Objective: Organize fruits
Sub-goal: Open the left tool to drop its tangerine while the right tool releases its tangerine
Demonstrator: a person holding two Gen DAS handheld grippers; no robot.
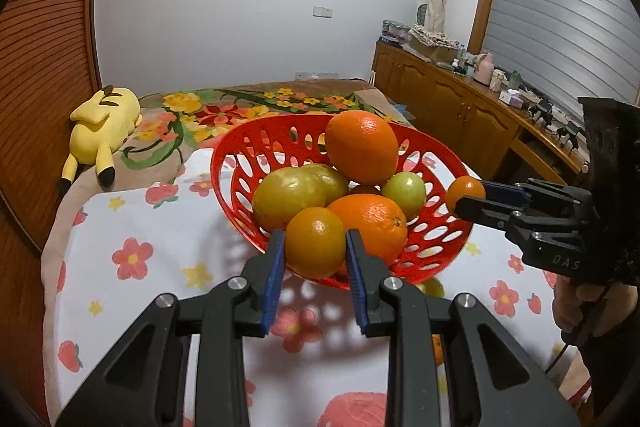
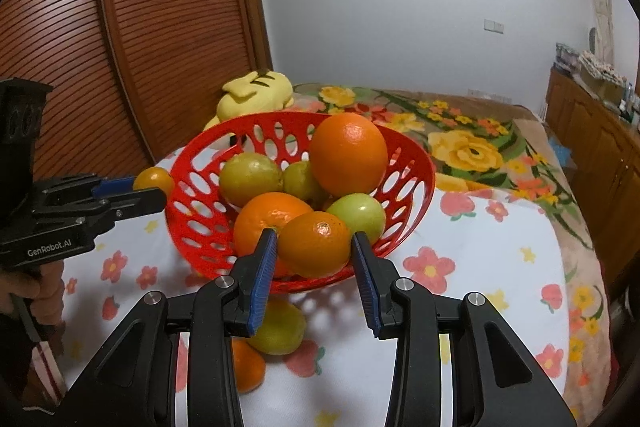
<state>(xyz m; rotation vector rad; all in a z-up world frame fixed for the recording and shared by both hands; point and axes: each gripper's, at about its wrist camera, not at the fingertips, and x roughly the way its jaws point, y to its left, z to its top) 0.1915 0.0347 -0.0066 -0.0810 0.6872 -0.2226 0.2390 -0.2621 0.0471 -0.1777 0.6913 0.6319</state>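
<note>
Two small oranges are pinched, one in each tool: the left gripper [image 1: 315,253] clamps its orange [image 1: 315,242] at lower centre, the right gripper [image 2: 314,254] clamps another orange [image 2: 315,243], both by the near rim of the red basket [image 1: 240,147] heaped with fruit on the flowered cloth [image 1: 140,227]

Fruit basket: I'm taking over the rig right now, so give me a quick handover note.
Left gripper: shut on left tangerine, near the basket rim.
Right gripper: shut on right tangerine, near the opposite rim.
Done: basket already holds oranges and green fruits.
Left: put both tangerines in, then fetch the loose green fruit and loose orange on the cloth in front of the basket.
</note>
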